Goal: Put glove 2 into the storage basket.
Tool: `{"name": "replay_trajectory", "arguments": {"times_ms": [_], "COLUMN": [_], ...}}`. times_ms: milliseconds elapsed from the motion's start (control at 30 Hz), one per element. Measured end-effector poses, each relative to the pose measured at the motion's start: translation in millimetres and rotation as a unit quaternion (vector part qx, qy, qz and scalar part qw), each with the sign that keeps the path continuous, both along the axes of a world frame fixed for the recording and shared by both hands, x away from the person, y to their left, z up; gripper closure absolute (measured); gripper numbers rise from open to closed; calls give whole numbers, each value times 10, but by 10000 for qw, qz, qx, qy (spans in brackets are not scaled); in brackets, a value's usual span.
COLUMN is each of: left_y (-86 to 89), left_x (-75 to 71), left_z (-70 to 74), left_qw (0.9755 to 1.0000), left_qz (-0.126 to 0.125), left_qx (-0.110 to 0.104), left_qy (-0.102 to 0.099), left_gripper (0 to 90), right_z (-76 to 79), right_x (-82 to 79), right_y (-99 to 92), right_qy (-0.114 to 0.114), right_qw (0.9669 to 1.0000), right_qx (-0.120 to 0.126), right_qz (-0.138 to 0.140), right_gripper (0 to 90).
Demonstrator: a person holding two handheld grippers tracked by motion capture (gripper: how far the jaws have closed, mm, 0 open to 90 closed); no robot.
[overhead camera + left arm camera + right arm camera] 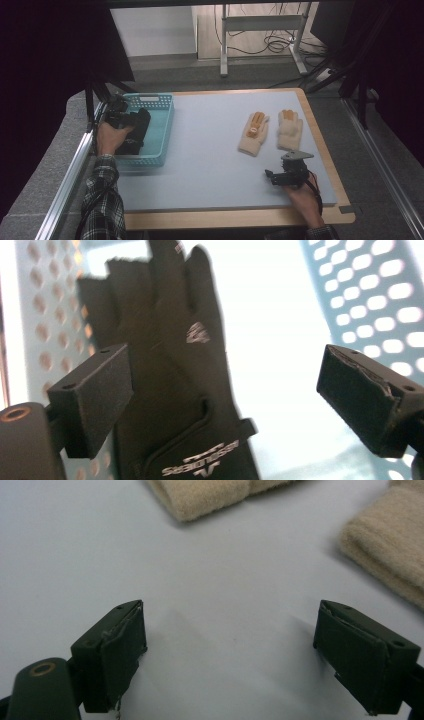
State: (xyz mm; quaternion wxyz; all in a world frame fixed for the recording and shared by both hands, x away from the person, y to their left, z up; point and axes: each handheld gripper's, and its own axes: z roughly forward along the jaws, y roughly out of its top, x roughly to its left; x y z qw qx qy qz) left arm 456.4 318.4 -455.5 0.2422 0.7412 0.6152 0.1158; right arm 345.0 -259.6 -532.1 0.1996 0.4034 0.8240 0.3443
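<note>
While a person in a plaid sleeve [102, 200] works at a grey-topped desk [210, 150], the left hand-held gripper [119, 116] hangs over a teal perforated basket [161, 131] at the desk's far left corner, its jaws spread wide with nothing between them. A black glove [180, 385] with white lettering on its cuff lies inside the basket, just beyond the left jaw in the left gripper view, fingers pointing away. At the near right, the right hand-held gripper [280, 176] sits low over the bare desk surface, jaws likewise wide apart and empty. Two cream knitted gloves, one [254, 134] to the left and the other [290, 130] to its right, lie flat side by side, apart from each other, just beyond that gripper, their orange-tipped fingers toward the far edge and cuffs toward the person.
</note>
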Motion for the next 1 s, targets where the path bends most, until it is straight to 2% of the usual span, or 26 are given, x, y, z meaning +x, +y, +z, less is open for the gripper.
{"name": "replay_trajectory", "arguments": {"times_ms": [100, 233, 333, 400, 533, 633, 833, 867, 900, 933, 967, 1000], "left_y": [-69, -157, -240, -319, -400, -486, -686, -755, -755, -834, -834, -919], "left_x": [-20, -30, -41, -53, -73, -107, -185, -217, -217, -252, -252, -291], "left_z": [65, 124, 184, 239, 290, 330, 387, 402, 402, 411, 411, 423], "left_qw": [9996, 9991, 9980, 9968, 9952, 9928, 9878, 9857, 9857, 9833, 9833, 9811], "left_qz": [-225, -346, -482, -575, -699, -834, -1148, -1258, -1258, -1392, -1392, -1529], "left_qx": [-107, -67, -24, -99, -168, -256, -231, -251, -251, -255, -255, -201], "left_qy": [-125, -238, -397, -545, -660, -816, -1023, -1091, -1091, -1142, -1142, -1169], "left_gripper": [57, 23, 10, 0, 0, 0, 0, 0, 0, 0, 0, 0], "right_z": [0, 0, 0, 0, 0, 0, 0, 0, 0, 0, 0, 0], "right_x": [0, 0, 0, 0, 0, -1, 0, 0, 0, 0, 0, -1], "right_y": [0, 0, 0, -1, 0, 0, -1, -1, -1, -2, -2, 0], "right_qy": [2, 2, 3, 0, 0, 5, 1, 1, 1, 0, 0, 3], "right_qw": [10000, 10000, 10000, 10000, 10000, 10000, 10000, 10000, 10000, 10000, 10000, 10000], "right_qx": [2, 2, 6, -1, 4, 8, 1, 3, 3, 3, 3, 7], "right_qz": [2, 3, 1, 2, 0, -1, 3, 2, 2, 3, 3, -3], "right_gripper": [132, 133, 132, 132, 132, 132, 132, 132, 132, 132, 132, 132]}}
